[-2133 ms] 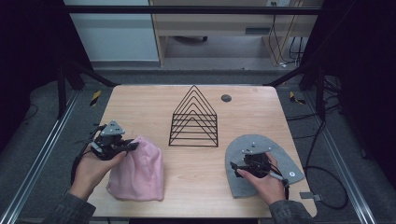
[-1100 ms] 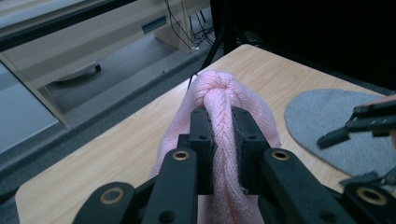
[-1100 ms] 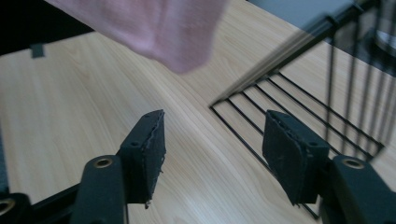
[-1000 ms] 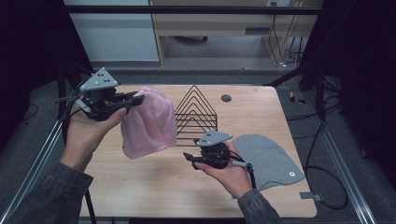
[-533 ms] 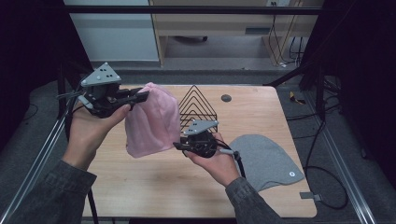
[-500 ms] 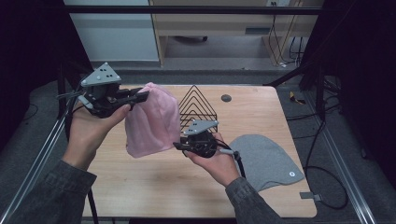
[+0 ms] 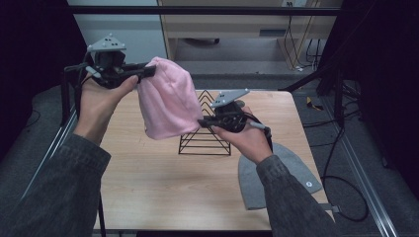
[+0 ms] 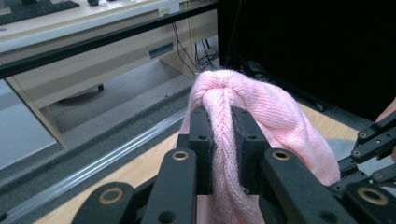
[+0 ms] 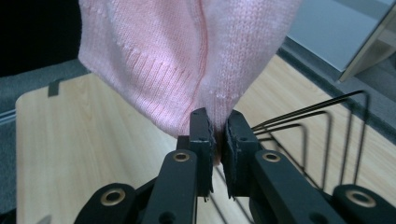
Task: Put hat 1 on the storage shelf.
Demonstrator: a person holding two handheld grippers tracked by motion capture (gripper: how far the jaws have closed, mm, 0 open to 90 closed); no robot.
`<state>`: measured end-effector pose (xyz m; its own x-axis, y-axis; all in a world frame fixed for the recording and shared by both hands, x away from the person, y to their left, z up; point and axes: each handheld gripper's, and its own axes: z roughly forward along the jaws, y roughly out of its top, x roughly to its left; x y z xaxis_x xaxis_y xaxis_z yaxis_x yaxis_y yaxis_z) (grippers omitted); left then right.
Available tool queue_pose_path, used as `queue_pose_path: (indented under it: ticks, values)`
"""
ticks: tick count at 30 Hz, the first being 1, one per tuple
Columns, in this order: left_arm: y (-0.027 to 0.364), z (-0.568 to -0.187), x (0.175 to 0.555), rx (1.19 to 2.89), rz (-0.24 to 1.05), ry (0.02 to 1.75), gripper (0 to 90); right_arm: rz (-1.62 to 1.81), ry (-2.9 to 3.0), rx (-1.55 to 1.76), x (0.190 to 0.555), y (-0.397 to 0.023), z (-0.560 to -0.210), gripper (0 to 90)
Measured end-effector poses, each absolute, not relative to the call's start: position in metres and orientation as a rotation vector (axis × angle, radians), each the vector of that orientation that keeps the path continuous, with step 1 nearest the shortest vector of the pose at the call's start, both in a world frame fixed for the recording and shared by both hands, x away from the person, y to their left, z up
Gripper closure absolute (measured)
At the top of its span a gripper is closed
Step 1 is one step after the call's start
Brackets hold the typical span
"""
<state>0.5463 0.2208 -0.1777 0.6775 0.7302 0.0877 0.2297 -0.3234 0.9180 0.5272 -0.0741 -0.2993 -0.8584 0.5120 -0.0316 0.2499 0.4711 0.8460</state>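
Observation:
A pink knit beanie [image 7: 165,101] hangs in the air above the left half of the table. My left gripper [image 7: 148,71] is shut on the beanie's top, up at the left; in the left gripper view the knit [image 8: 223,140] is bunched between the pads. My right gripper [image 7: 202,122] holds the beanie's lower edge in front of the black wire rack [image 7: 205,133]. Its jaws have just been closing, and in the right gripper view they pinch the pink hem [image 9: 217,122]. A grey beanie [image 7: 279,175] lies flat at the table's right front.
The wire rack of triangular loops stands at the table's middle, right behind the right hand. The wooden table [image 7: 163,187] is bare at the front left. A metal frame rail [image 7: 368,187] runs along the right side; cables lie on the floor beyond it.
The right gripper left the grey beanie, crossed left, and closed on the pink beanie's lower edge. The left hand lifted the pink beanie off the table and both hands rose a little.

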Motion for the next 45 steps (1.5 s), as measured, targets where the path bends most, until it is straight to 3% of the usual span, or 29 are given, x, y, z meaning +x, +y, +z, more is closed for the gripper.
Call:
queue_pose_path:
  ticks: [13,45]
  values:
    - [0.202,-0.178,0.578,1.899,0.647,0.746,79.2,1.307,2.401,0.750,0.570,-0.083,-0.304,83.5]
    - [0.164,-0.219,0.602,1.887,0.624,0.691,78.6,1.294,2.290,0.788,0.571,-0.114,-0.352,83.3]
